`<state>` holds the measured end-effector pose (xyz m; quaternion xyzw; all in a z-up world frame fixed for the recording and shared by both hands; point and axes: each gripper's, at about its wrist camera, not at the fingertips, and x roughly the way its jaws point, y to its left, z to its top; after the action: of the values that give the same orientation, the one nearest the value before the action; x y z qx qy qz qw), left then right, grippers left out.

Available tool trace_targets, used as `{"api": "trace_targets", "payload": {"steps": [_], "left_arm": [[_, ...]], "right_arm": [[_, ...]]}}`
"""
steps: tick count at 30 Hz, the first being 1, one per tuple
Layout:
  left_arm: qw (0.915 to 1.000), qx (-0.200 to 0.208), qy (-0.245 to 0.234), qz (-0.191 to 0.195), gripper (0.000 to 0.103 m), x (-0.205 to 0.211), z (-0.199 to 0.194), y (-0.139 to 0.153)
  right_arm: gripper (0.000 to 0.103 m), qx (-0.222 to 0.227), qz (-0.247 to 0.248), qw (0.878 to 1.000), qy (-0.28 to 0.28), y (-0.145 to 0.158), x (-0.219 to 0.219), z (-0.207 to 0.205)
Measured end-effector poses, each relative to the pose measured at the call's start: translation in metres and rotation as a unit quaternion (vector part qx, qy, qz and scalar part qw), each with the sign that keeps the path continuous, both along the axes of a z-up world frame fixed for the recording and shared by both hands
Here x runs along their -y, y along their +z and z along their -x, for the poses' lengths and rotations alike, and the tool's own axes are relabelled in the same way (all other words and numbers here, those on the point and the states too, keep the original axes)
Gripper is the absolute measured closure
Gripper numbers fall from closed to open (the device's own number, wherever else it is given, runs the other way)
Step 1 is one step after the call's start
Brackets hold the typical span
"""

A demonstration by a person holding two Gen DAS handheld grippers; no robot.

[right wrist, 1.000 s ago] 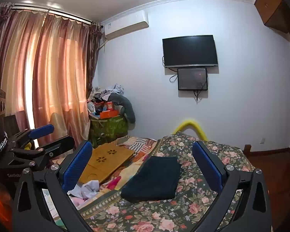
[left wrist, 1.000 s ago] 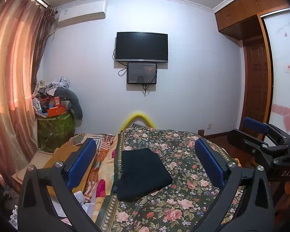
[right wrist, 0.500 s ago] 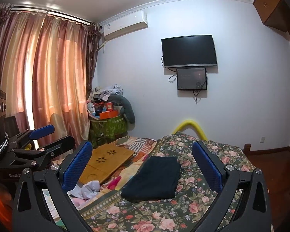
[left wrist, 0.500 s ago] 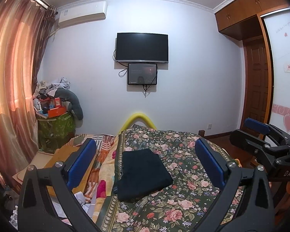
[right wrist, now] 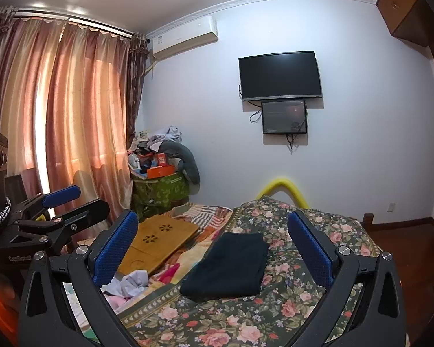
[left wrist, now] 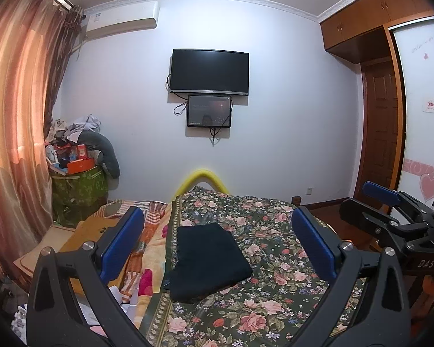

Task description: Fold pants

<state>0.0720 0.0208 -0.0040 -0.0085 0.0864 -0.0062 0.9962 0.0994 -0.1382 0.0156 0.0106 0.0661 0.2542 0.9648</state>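
At the far left hang the long pink-orange curtains [right wrist: 81,121], and near them a flat wooden lap tray [right wrist: 159,243] with flower cut-outs lies on the striped bedding, left of the dark floral bedspread [left wrist: 275,289]. The left black two-finger gripper with blue pads [left wrist: 217,245] is raised clear of the bed, its jaws spread wide and holding nothing, with the folded black pants [left wrist: 207,260] lying flat in a compact rectangle on the bedspread (seen between the pads, untouched). Further right, the right black two-finger gripper with blue pads [right wrist: 212,247] is equally wide open and empty, above the same pants [right wrist: 228,266].
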Motion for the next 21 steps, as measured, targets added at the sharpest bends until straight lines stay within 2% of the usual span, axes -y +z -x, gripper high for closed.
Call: {"api": "trace_targets", "payload": {"steps": [10, 21], "left_arm": [[0.9999, -0.008, -0.007, 0.01, 0.0, -0.0021, -0.0032, -0.0018], [0.9998, -0.012, -0.015, 0.003, 0.0, 0.0014, -0.0058, -0.0028]], "right_arm": [[0.0, 0.002, -0.001, 1.0, -0.003, 0.0004, 0.002, 0.0003], [0.0, -0.001, -0.001, 1.0, -0.007, 0.0015, 0.0036, -0.001]]}}
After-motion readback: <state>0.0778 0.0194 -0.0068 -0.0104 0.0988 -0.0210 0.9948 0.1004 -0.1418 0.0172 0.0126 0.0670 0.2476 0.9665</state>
